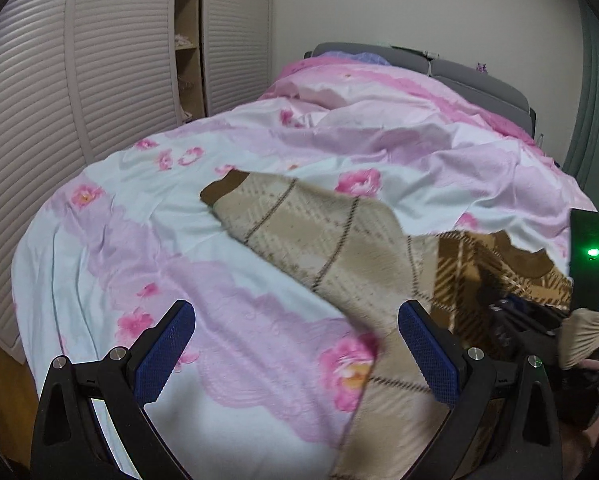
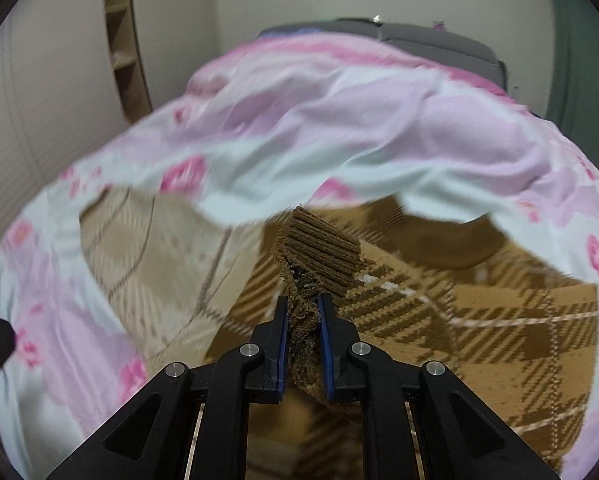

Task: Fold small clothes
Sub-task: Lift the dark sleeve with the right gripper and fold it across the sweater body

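Bed with pink floral quilt (image 1: 259, 152), far headboard blurred, brown-and-beige plaid knitted sweater (image 1: 331, 236) spread right of centre, near hem cut off, left gripper (image 1: 295, 344) wide apart, empty, right gripper (image 2: 303, 332) clamped on its ribbed brown cuff (image 2: 319, 252).

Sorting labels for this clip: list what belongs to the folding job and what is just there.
Job: plaid sweater; right gripper, shut on its ribbed cuff; left gripper, open.
Just there: floral bedcover; grey headboard; louvred wardrobe.
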{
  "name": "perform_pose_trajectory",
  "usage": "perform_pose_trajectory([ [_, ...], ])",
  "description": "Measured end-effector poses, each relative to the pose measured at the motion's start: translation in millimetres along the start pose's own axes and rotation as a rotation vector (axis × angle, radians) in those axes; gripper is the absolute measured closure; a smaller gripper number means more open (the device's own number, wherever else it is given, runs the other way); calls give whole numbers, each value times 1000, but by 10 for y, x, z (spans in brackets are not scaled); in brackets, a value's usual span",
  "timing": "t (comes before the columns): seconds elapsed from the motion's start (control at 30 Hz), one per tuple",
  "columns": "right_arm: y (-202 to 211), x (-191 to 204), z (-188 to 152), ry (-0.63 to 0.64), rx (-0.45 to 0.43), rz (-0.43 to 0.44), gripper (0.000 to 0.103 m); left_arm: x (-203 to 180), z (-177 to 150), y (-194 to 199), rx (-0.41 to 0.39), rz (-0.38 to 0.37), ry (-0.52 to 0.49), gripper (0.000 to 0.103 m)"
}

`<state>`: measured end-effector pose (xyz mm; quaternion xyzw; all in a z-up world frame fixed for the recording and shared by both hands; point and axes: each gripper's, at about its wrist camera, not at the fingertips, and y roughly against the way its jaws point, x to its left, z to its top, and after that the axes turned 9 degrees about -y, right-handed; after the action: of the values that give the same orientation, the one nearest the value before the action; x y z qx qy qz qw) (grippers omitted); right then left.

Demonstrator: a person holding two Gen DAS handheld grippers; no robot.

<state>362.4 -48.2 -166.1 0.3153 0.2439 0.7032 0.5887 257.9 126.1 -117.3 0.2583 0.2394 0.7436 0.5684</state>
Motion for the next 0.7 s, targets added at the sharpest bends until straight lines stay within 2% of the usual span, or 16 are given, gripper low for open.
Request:
perform_pose_trajectory([
  [0.13,-181,156,-118,17,66,35,81,43,-62,-46,12,-5,-4,0],
  [0.2,-193,205,-177,29,75,63,69,33,-74,-66,17,-10,-7,0],
  [0.27,-112,205,-206,43,49,39,56,10,-85,-71,20,-11,-15,0],
  [0.37,118,77,-204,27,-5,20,53,-51,-80,-71,13,-17,-24,0],
  [0.43,369,-144,-190,-16,-58,-8,49,-110,-71,-76,10,-27,-23,0],
  [0.47,477,-242,-198,-31,-81,-30,45,-174,-62,-86,10,-40,-25,0],
  [0.6,1014,-874,-383,-91,-185,-233,37,-524,-34,-110,7,-86,-63,0],
  [0.63,1089,-1018,-432,-96,-188,-275,34,-640,-27,-115,6,-100,-77,0],
  [0.7,1205,-1365,-537,-109,-164,-361,34,-929,-17,-135,6,-132,-112,0],
])
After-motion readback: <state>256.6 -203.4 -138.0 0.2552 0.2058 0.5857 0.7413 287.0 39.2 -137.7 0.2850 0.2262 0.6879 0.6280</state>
